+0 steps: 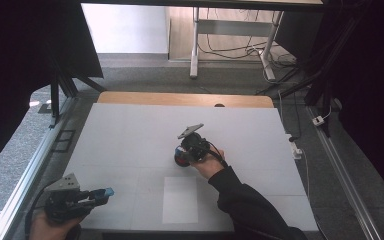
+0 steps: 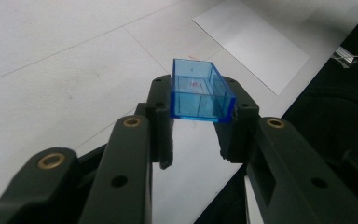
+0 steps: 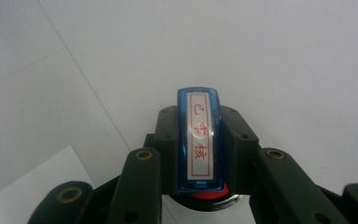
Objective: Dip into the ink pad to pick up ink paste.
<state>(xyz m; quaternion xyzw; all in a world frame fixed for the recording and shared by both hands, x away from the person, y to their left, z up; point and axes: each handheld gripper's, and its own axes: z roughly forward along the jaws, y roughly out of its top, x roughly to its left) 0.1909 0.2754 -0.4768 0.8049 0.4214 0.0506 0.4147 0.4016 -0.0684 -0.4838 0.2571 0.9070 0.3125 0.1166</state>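
At the lower left of the high view, the left gripper (image 1: 101,193) pinches a clear blue plastic cap (image 2: 200,91); mid-frame, the right gripper (image 1: 182,157) clamps a blue rectangular stamp (image 3: 199,137) over the white table (image 1: 130,135).

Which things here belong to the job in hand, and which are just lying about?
In the job:
- blue stamp, clamped in the right gripper
- clear blue cap, clamped in the left gripper
- white sheet of paper, likely the stamping spot

Lying about:
- cables on the floor
- white plug block at the table's right edge
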